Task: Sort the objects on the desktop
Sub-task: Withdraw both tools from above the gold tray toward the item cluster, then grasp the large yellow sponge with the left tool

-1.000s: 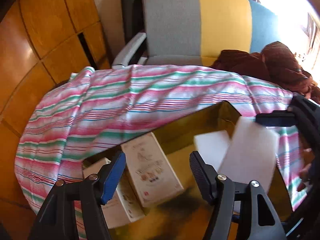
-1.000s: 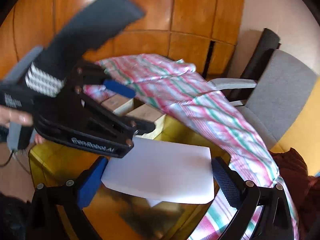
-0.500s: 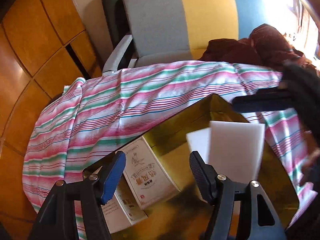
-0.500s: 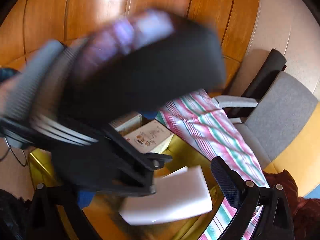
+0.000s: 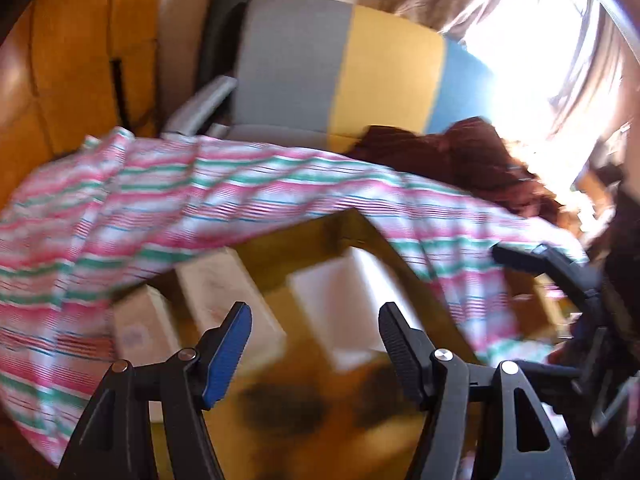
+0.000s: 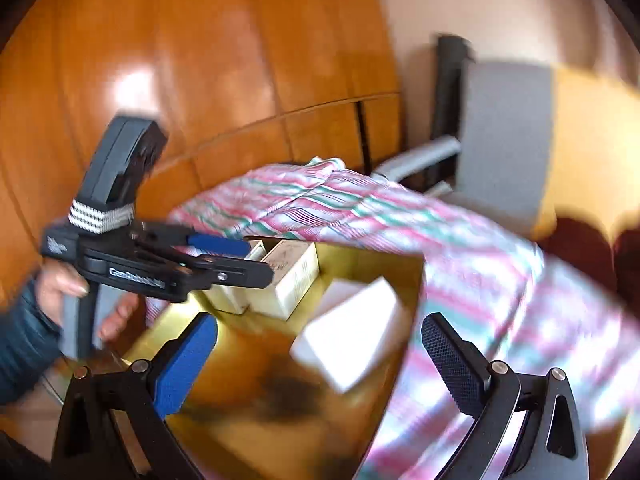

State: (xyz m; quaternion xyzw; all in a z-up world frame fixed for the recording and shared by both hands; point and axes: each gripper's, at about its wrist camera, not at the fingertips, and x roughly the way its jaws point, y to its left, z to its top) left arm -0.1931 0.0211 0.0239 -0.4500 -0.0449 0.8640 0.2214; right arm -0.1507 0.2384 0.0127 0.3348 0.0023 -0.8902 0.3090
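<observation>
**Two white blocks, two cartons share a golden tray**

Two white blocks (image 6: 352, 344) lie at centre frame in the gold tray (image 6: 256, 412) on the bench, cartons (image 6: 292, 280) left of them. Both the left gripper (image 5: 314, 344) and right gripper (image 6: 320, 364) hover with fingers apart, empty. Blocks look light, soft, foam-like: pinch gently across the short sides.

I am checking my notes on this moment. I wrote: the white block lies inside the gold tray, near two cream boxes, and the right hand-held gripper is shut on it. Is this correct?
Not quite. The right hand-held gripper is open and holds nothing, as the right wrist view shows. The rest stands: the white block lies in the gold tray, near the two cream boxes.
</observation>
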